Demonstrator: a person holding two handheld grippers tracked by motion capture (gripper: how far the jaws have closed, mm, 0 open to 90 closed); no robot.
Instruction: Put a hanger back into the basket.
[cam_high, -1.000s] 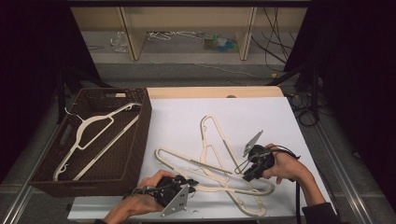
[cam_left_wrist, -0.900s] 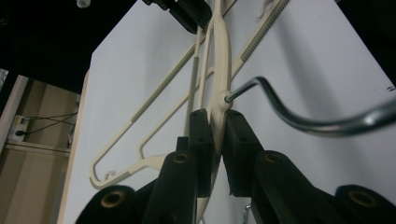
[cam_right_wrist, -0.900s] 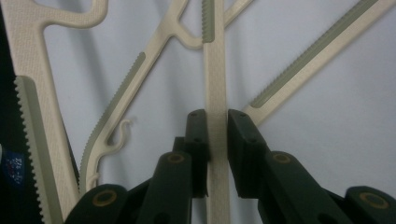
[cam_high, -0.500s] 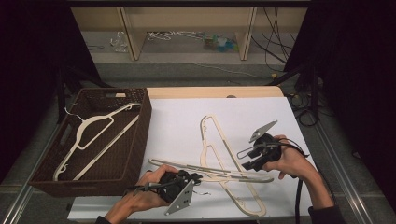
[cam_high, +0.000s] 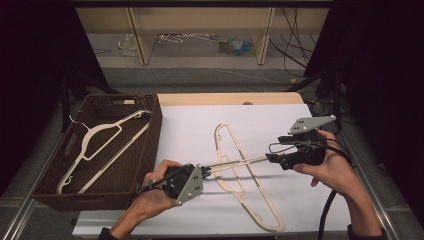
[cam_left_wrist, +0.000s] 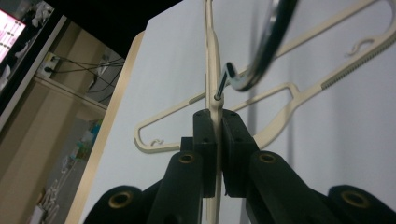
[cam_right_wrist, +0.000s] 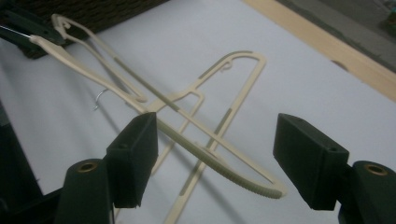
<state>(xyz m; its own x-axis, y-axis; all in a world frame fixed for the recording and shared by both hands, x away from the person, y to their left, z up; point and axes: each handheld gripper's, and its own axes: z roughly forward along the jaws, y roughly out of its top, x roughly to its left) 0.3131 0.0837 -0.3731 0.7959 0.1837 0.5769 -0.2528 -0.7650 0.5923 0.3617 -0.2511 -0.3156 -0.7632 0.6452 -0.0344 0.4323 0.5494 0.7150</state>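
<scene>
On the white tabletop (cam_high: 200, 125), a cream hanger (cam_high: 235, 162) is held up off the surface, running left to right between the two grippers. The left gripper (cam_high: 202, 174), at the near left beside the basket, has its fingers (cam_left_wrist: 205, 135) pressed together on the hanger's thin edge close to the metal hook (cam_left_wrist: 261, 51). The right gripper (cam_high: 270, 158), at the right, has its fingers (cam_right_wrist: 133, 156) spread wide apart; in the right gripper view the hanger's ribbed end lies between them, and whether it touches the left one I cannot tell. A second cream hanger (cam_high: 250, 200) lies flat on the tabletop under the lifted one, crossing it. At the left stands a dark woven basket (cam_high: 150, 145) with a third hanger (cam_high: 100, 145) lying inside.
</scene>
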